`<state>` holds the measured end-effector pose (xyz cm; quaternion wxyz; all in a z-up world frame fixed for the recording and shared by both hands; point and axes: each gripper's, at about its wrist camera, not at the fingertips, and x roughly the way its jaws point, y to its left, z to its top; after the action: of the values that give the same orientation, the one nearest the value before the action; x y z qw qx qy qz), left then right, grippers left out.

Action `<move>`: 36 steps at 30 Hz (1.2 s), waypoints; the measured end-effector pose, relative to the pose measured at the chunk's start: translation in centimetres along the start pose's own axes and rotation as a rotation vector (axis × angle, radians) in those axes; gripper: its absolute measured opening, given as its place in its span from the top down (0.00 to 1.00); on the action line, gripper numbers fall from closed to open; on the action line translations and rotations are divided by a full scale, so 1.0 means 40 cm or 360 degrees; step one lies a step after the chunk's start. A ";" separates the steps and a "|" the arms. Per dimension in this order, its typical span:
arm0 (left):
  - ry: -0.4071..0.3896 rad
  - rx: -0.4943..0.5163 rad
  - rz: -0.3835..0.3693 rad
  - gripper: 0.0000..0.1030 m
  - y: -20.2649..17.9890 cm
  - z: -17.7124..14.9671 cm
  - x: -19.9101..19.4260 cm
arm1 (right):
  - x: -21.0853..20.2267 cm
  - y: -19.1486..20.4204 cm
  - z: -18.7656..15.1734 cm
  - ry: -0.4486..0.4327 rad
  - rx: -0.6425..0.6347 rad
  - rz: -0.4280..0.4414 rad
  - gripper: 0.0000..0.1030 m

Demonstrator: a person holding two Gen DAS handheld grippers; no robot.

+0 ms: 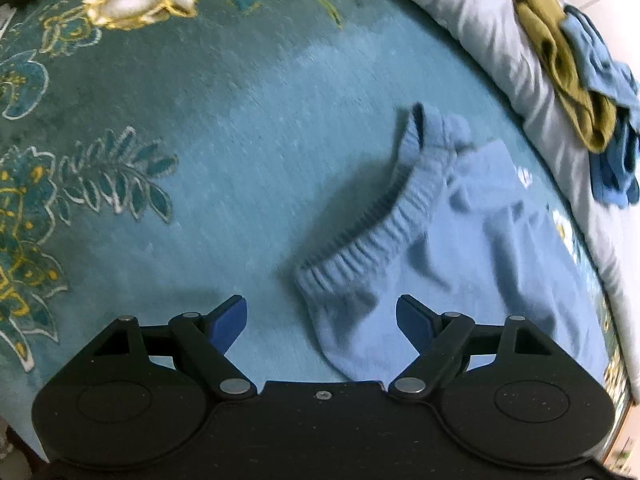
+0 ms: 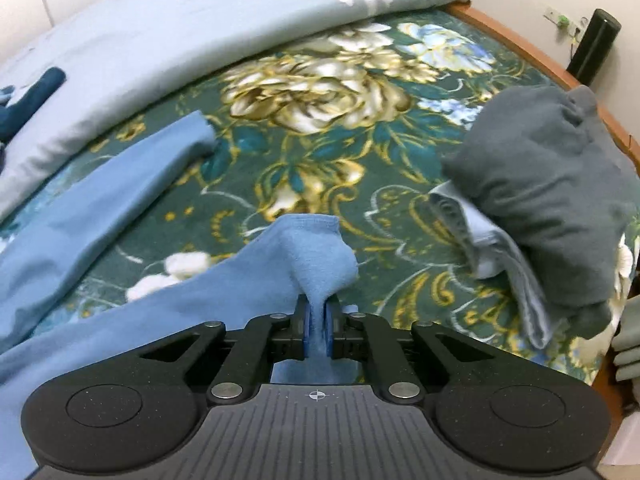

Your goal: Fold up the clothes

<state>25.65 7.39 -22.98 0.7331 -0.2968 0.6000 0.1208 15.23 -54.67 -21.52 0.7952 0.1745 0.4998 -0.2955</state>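
Right gripper point(image 2: 317, 322) clenched on a pinch of light blue fabric, blue pads point(image 2: 307, 326) pressed flat against both sides: the hem end of one leg of the light blue trousers point(image 2: 120, 216), lifted off the bed and bunched into a soft peak just ahead of the jaws. Held this way, probably, to carry that leg over for a fold. Second trouser leg lying flat further out to the left, its cuff resting on the floral blanket point(image 2: 320, 92)

Left gripper point(image 1: 322, 320) released, jaws spread wide, nothing between the blue pads point(image 1: 230, 320). Hovering just above the trousers' gathered elastic waistband point(image 1: 360, 236), with one waistband corner lying between the open jaws; seemingly lined up to take hold there so both ends of the garment can be moved together. Slight motion blur over the cloth

Counted outward from the jaws: one pair of light blue trousers with two legs, spread on the teal blanket. One stack of two finished items to the right of the right gripper, a dark grey folded garment point(image 2: 552, 192) resting on a pale blue folded garment point(image 2: 504, 264), likely set aside as done. One pale duvet point(image 2: 180, 28) along the far edge of the bed. On it, three unfolded pieces waiting in a heap: one olive garment point(image 1: 560, 60), one mid-blue garment point(image 1: 600, 68), one darker blue garment point(image 1: 618, 168). One black cylinder point(image 2: 594, 46) beside the wall beyond the wooden bed frame point(image 2: 532, 46)
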 end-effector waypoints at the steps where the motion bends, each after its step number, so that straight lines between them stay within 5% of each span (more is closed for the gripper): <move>1: 0.0007 0.0021 0.0006 0.22 -0.003 -0.004 0.007 | -0.006 0.002 -0.004 -0.0008 -0.0001 0.0007 0.85; 6: 0.0026 -0.0062 -0.0050 0.22 0.008 -0.020 0.043 | -0.062 -0.035 -0.038 -0.0104 0.0114 -0.0012 0.64; 13: -0.0054 -0.0162 -0.0071 0.37 0.003 -0.050 0.072 | -0.015 -0.096 -0.122 0.0049 0.0404 0.0156 0.51; 15: -0.0074 -0.0169 -0.0080 0.55 0.002 -0.047 0.070 | 0.014 -0.104 -0.134 0.0078 0.0509 0.0214 0.48; 21: -0.0122 -0.0201 -0.0088 0.75 -0.013 -0.044 0.076 | 0.074 -0.116 -0.134 0.0080 0.0746 0.0220 0.49; 24: -0.0146 -0.0249 -0.0115 0.92 -0.021 -0.050 0.075 | 0.089 -0.115 -0.128 0.0073 0.0833 0.0250 0.55; 26: -0.0178 -0.0277 -0.0118 0.97 -0.026 -0.054 0.060 | 0.092 -0.109 -0.115 0.0082 0.0835 0.0214 0.88; 27: -0.0202 -0.0283 -0.0108 0.98 -0.030 -0.054 0.049 | 0.091 -0.105 -0.107 0.0088 0.0820 0.0187 0.96; 36: -0.0420 -0.0250 -0.0053 0.99 -0.014 -0.031 -0.097 | -0.041 -0.057 -0.077 -0.0030 0.0576 0.0253 0.98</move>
<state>23.96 6.92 -19.27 0.7819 -0.3446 0.4822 0.1931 11.09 -54.17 -21.37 0.7765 0.3507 0.4157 -0.3183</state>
